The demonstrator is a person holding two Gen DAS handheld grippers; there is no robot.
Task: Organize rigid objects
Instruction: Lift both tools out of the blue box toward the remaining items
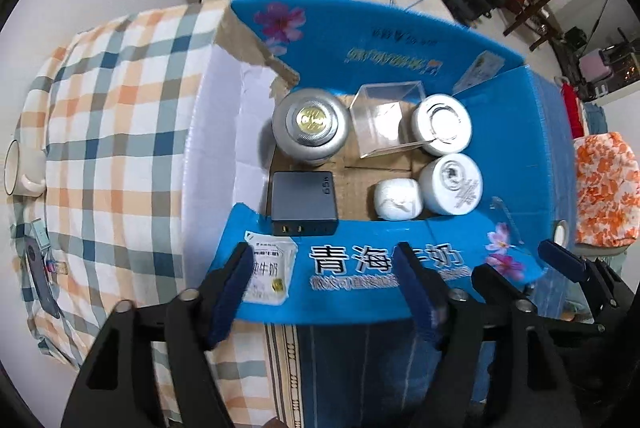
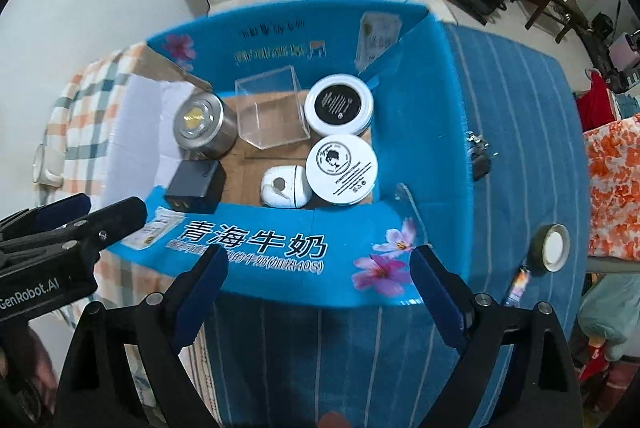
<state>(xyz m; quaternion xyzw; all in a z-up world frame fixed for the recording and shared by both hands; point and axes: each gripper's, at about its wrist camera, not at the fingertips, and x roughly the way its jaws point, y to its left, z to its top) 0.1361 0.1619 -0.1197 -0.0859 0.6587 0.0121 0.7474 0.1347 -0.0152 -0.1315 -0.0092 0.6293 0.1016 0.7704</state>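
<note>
Left fingers: I see them wide apart, empty, above box flap.
Right fingers: spread, empty.
Box: on table; charger, jars, clear cube, tin inside.

Your left gripper and right gripper look alike — black angular frames, silver screw heads near the finger bases, dark blue pads lining each finger. The left one's black housing carries white "GenRobot.AI" lettering — beside the blue box.
</note>
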